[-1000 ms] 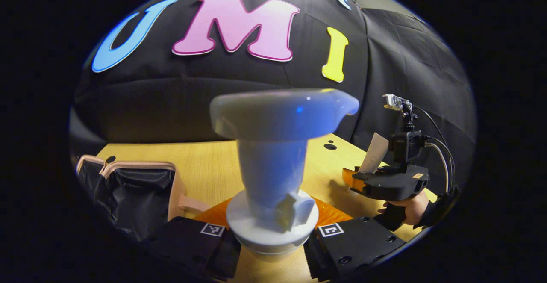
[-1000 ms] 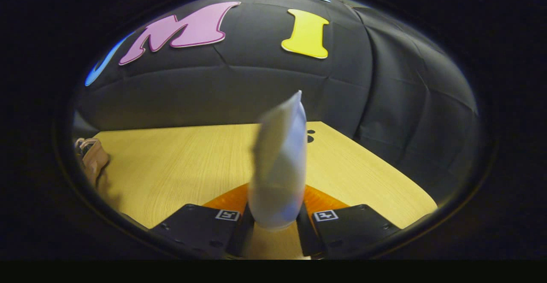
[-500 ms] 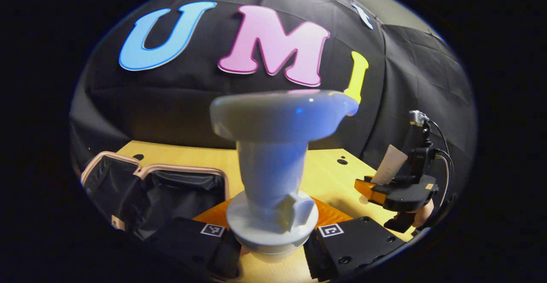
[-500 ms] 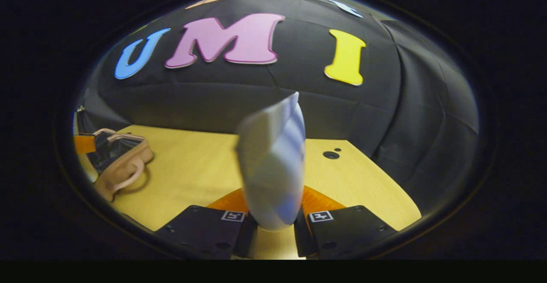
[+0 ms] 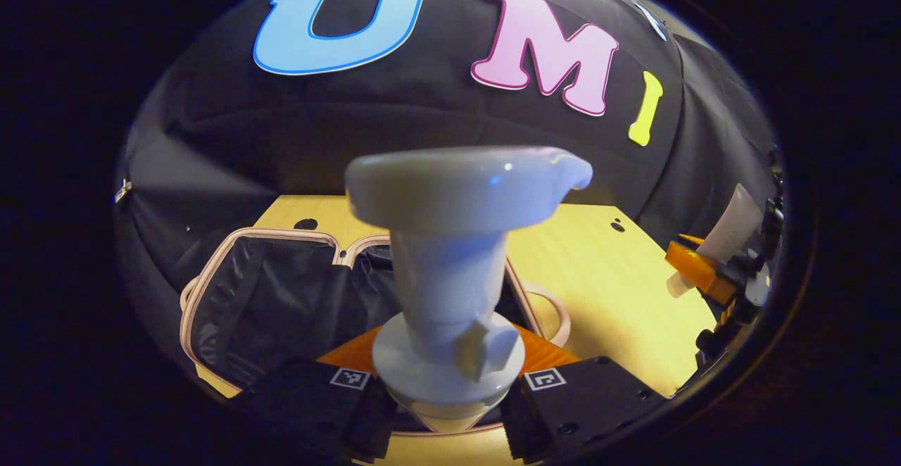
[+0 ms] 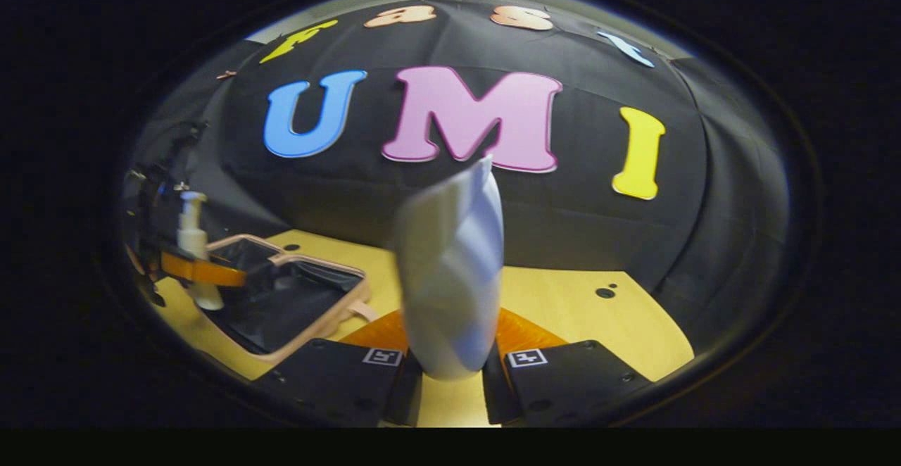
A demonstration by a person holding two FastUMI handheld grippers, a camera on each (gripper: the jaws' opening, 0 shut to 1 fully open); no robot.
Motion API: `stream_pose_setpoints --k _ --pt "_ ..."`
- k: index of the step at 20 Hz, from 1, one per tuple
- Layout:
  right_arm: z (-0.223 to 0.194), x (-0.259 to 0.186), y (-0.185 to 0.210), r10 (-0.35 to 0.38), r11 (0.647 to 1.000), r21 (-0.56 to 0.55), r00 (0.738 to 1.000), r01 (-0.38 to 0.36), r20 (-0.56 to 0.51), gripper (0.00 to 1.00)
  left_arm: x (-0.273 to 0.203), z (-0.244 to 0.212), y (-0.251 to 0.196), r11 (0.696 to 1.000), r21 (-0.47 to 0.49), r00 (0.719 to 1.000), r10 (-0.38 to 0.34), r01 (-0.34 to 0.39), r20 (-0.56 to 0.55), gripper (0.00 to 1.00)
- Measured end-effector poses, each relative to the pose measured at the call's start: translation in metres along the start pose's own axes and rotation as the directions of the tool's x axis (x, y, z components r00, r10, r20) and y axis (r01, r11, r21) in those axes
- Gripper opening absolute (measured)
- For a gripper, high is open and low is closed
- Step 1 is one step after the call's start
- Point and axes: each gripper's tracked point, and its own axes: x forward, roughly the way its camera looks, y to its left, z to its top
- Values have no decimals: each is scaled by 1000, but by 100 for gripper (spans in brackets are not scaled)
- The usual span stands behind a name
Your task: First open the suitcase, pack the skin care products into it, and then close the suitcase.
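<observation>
My left gripper (image 5: 450,395) is shut on a white pump bottle (image 5: 450,255), held upright close to the camera above the open suitcase (image 5: 267,297). The suitcase is pink-rimmed with black lining and lies flat on the wooden table (image 5: 605,276). In the right gripper view my right gripper (image 6: 450,374) is shut on a white squeeze tube (image 6: 454,269), standing upright between the fingers. Far left in that view is the left gripper (image 6: 200,272) with the pump bottle (image 6: 191,237) over the suitcase (image 6: 288,297). The right gripper (image 5: 711,276) with its tube (image 5: 728,223) appears at the right edge of the left gripper view.
The light wooden table (image 6: 598,325) has small round holes (image 6: 604,291) near the back. Black cloth walls close off the back and both sides. Bare table lies between the suitcase and the right gripper.
Both views have swung left, bringing the open suitcase toward centre. My left gripper with the pump bottle now hangs over the suitcase. The right gripper with the tube has moved toward it.
</observation>
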Motion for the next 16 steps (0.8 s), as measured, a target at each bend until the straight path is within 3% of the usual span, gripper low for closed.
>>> stream_pose_setpoints --k 4,7,8,9,10,11,16 --pt "31 6 55 100 995 26 995 -100 24 39 34 -31 16 1000 21 983 10 -6 -185 64" --pt "43 9 87 164 985 40 986 -166 38 39 53 -49 26 999 17 951 32 -28 -306 64" --pt "43 11 95 183 982 50 983 -184 31 43 58 -55 30 999 12 937 45 -43 -345 65" --pt "42 10 101 194 979 58 981 -195 20 39 63 -61 33 998 5 922 58 -60 -383 68" --pt "40 10 105 206 976 66 978 -206 7 39 64 -66 34 997 -12 903 61 -73 -425 61" --pt "36 11 109 213 974 76 977 -211 -8 39 72 -72 37 996 -26 887 64 -86 -457 64" --pt "29 20 108 216 973 96 975 -211 -44 39 88 -81 45 988 -23 840 115 -150 -530 65"
